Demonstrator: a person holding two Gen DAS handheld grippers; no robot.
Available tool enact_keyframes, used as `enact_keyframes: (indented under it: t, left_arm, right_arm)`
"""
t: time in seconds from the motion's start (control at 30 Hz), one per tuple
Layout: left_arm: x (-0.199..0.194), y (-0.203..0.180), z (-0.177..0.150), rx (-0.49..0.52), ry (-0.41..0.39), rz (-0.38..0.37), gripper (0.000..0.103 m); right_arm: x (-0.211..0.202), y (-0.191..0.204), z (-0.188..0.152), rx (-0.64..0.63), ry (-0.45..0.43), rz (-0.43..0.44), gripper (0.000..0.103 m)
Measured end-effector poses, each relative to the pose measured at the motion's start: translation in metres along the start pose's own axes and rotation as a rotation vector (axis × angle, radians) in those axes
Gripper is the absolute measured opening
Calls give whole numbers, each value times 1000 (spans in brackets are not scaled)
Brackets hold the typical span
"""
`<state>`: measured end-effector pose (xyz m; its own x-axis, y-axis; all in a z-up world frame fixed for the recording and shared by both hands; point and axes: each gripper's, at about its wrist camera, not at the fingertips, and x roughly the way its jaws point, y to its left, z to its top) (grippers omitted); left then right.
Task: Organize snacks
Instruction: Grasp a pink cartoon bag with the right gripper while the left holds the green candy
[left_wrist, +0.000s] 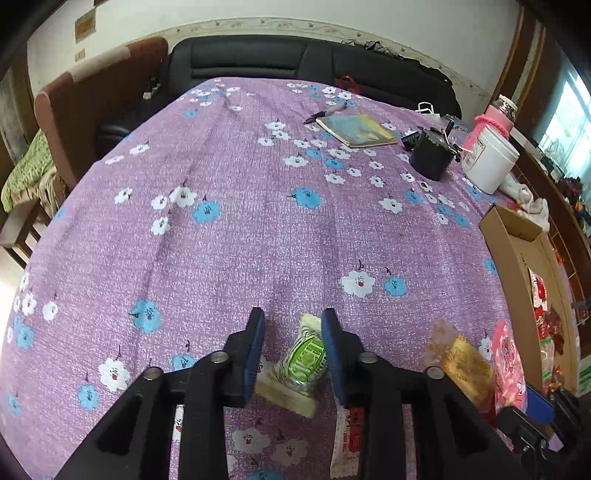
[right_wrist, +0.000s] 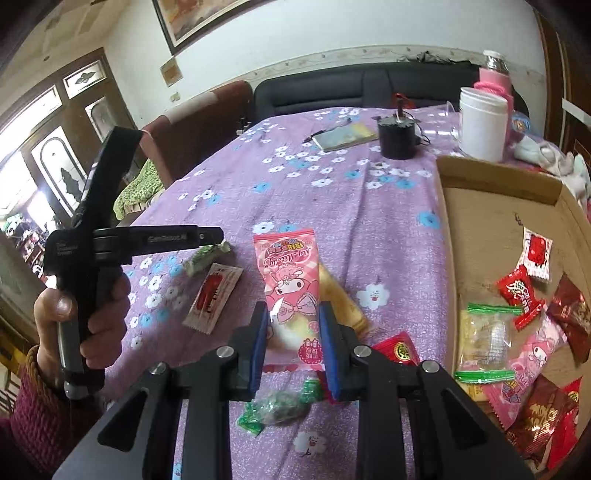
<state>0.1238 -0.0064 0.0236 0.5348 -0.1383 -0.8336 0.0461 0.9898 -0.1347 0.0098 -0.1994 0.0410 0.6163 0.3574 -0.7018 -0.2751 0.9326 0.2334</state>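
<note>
On the purple cloth (left_wrist: 236, 229), my left gripper (left_wrist: 292, 347) gapes around the green snack (left_wrist: 303, 360); my right gripper (right_wrist: 291, 339) brackets the pink packet (right_wrist: 291, 291), neither pinched. Next: close, carry to the box (right_wrist: 498, 192).

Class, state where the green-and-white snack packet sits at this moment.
In the left wrist view the green-and-white snack packet lies on the purple tablecloth between the open left gripper fingers, left of the gold packet.
</note>
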Motion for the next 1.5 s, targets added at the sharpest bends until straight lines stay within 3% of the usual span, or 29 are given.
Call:
enact_keyframes:
  t: [0.1,0.3,0.43,0.6,0.73,0.8,0.87,0.93,1.07,1.37,1.5]
  left_arm:
    - [-5,-2,-1,19,-7,0,36]
    - [-20,-2,-3,83,-36,-7,54]
    - [-20,-8,-8,168,-34,24,55]
    - [-3,-10,-11,195,17,42,55]
    - [5,-11,-14,209,37,78,50]
    - [6,-11,-15,205,40,83,41]
    - [6,-11,-15,197,40,77,22]
    - [5,-12,-15,191,31,95,22]
    - [1,-11,-14,171,-15,136,22]
    - [-37,-31,-19,135,-265,217,22]
    - [-49,-36,-20,127,-325,213,22]
  right_arm:
    - [2,-3,1,13,-2,-1,26]
    - [-2,-6,1,24,-14,1,26]
    - [-3,-6,0,25,-14,6,26]
    - [-3,-6,0,27,-16,8,26]
    - [-3,-7,0,31,-18,10,26]
    - [-4,-7,0,32,-20,13,26]
    - [-5,-7,0,32,-24,12,26]
    - [-5,-7,0,33,-26,13,26]
    - [-7,-7,0,39,-33,12,26]
    - [-15,-12,2,60,-75,-11,26]
    - [-18,-15,3,75,-87,-15,26]
